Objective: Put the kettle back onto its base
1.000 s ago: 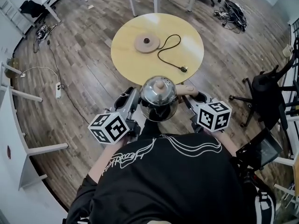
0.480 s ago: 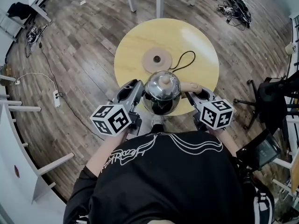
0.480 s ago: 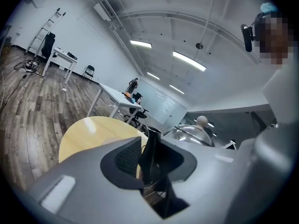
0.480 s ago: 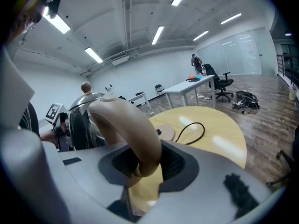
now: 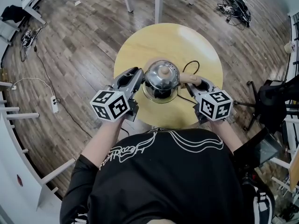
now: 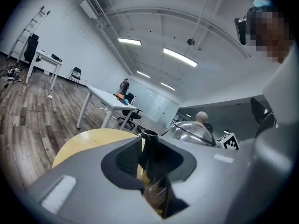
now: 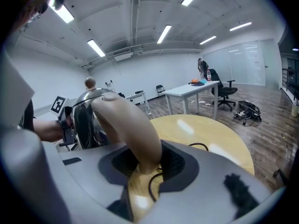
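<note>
A steel kettle (image 5: 161, 84) with a beige lid knob hangs over the round yellow table (image 5: 205, 106), carried by both grippers. My left gripper (image 5: 136, 77) has the kettle's black spout (image 6: 149, 146) between its jaws, which are closing on it. My right gripper (image 5: 192, 82) is shut on the beige handle (image 7: 131, 122). The round tan base (image 5: 150, 61) lies almost wholly hidden under the kettle; only a sliver shows at its far left. The base's black cord (image 5: 190, 65) loops out to the right. The kettle's dome (image 6: 191, 130) also shows in the left gripper view.
White desk legs (image 5: 159, 3) stand beyond the table. A black office chair (image 5: 275, 97) is at the right, a power strip (image 5: 54, 104) on the wood floor at the left, and a tangle of cables (image 5: 236, 8) at the far right.
Both grippers have carried the kettle forward from the table's near edge and slightly down. It now covers the base, which showed fully before.
</note>
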A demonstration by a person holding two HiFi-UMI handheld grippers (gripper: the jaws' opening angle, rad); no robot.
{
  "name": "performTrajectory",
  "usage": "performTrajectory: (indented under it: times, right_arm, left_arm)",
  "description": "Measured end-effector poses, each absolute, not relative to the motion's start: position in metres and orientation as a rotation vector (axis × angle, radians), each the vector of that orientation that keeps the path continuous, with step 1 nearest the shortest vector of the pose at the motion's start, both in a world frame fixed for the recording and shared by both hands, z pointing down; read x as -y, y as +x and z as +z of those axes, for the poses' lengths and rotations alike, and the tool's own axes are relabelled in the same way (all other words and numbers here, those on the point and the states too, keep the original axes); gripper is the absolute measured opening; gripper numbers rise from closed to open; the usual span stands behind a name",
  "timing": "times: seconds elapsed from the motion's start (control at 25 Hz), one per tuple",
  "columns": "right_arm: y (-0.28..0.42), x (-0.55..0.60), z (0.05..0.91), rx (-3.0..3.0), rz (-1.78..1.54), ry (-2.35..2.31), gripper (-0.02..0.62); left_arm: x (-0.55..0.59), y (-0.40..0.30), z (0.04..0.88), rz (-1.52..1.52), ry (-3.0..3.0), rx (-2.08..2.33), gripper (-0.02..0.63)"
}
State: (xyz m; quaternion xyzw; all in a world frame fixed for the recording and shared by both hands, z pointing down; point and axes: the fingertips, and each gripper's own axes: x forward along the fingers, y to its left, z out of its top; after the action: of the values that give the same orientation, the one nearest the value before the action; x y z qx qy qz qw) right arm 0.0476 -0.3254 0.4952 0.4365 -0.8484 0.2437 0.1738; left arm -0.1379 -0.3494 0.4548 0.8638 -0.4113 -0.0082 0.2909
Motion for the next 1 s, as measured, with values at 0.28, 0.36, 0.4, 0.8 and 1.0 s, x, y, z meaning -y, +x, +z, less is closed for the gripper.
performTrajectory:
  times: [0.28,0.36,0.4,0.8,1.0]
  right_arm:
    - [0.045,0.367,0.503,2.398,0.660,1.222,0.118]
    - [0.045,0.376,0.506,2.396,0.619,1.220,0.118]
    - [0.045,0.381,0.507,2.397,0.589,1.218,0.118]
    - [0.046,0.403,0.524,2.343,0.483,1.249,0.118]
    - [0.042,0.404,0.528,2.336,0.468,1.254,0.118]
  left_arm:
    - [0.398,-0.137,0.463,0.007,2.365,1.073,0.075]
    - [0.407,-0.137,0.468,-0.004,2.385,1.071,0.074]
    - [0.411,-0.137,0.470,-0.010,2.396,1.069,0.074]
    - [0.433,-0.134,0.494,-0.026,2.399,1.064,0.057]
    - [0.434,-0.139,0.500,-0.038,2.385,1.063,0.057]
